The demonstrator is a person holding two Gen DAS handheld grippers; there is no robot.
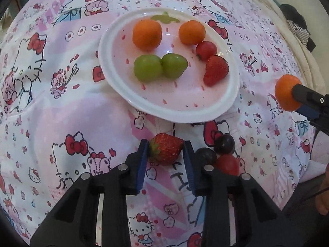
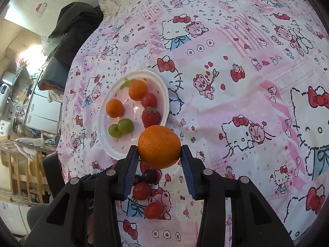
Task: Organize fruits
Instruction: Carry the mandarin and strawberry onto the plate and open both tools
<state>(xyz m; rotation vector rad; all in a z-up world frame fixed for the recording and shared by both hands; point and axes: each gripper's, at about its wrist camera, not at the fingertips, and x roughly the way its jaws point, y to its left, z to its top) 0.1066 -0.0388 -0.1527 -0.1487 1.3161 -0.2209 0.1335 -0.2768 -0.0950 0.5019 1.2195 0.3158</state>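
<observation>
- Both grippers carry fruit toward the white plate, which holds two oranges, two green grapes, a cherry tomato and a strawberry.
- The left gripper has its jaws clamped on a strawberry; the right gripper grips an orange.
- Next, likely, each fruit goes beside its own kind.
- Only the right wrist view shows a small tomato lying near the dark grapes; only the left shows the strawberry held.

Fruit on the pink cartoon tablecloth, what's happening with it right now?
A person is sorting fruit onto the white oval plate, which already holds two oranges, two green grapes, a cherry tomato and a strawberry. The left hand-held gripper clamps a red strawberry; the right hand-held gripper grips a round orange tangerine. Two dark grapes and cherry tomatoes remain on the cloth.
</observation>
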